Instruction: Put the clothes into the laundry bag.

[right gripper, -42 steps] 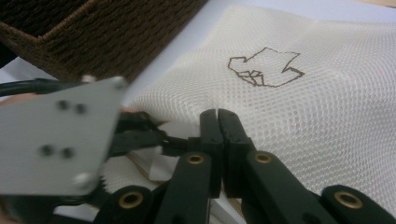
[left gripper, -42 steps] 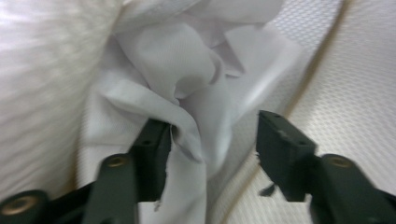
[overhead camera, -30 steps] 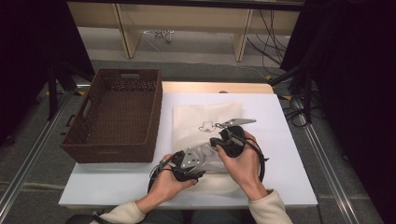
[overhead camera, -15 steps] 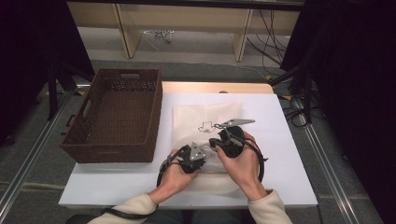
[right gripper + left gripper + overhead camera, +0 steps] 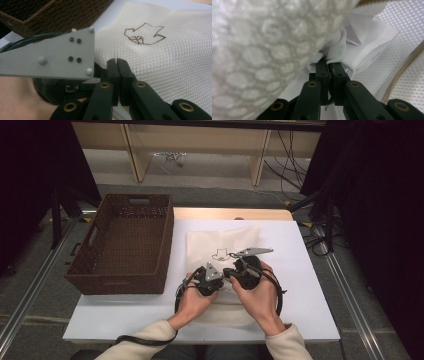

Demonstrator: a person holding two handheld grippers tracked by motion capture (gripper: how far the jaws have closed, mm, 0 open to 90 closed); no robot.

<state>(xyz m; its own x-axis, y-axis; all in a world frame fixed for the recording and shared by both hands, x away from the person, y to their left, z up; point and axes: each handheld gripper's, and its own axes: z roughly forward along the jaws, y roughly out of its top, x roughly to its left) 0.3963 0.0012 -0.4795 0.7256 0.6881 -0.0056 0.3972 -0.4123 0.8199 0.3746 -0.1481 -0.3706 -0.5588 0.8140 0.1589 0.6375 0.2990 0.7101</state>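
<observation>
A white mesh bag [image 5: 225, 240] with a small line drawing [image 5: 143, 33] lies flat on the white table mat [image 5: 295, 270]. Both grippers meet at its near edge. My left gripper [image 5: 328, 62] reaches inside the bag and is shut on a fold of white cloth [image 5: 352, 47]. The bag's top layer [image 5: 262, 50] hangs blurred just above it. My right gripper [image 5: 116, 61] has its jaws pressed together at the mesh [image 5: 170, 62], pinching the bag's top layer. From above, the left gripper [image 5: 222, 279] and the right gripper [image 5: 232, 270] sit almost touching.
An empty brown wicker basket [image 5: 125, 240] stands on the left of the mat, close beside the bag. In the right gripper view the basket's corner [image 5: 50, 12] is just past the left gripper's grey plate [image 5: 55, 55]. Cables lie on the floor beyond the table.
My left hand has slid right and a little forward, up against the right gripper at the bag's edge. The right hand has stayed put.
</observation>
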